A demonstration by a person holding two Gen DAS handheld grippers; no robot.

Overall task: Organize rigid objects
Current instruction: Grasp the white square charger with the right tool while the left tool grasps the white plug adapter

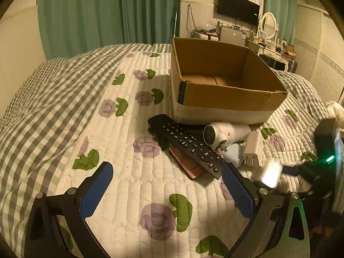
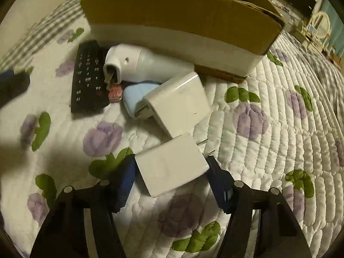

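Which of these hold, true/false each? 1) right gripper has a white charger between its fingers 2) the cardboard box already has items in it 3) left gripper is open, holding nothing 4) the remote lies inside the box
1) True: the right gripper is closed on a white charger.
2) False: the visible part of the cardboard box floor is bare.
3) True: the left gripper is open over the quilt.
4) False: the remote lies on the quilt in front of the box, partly over a pink item.
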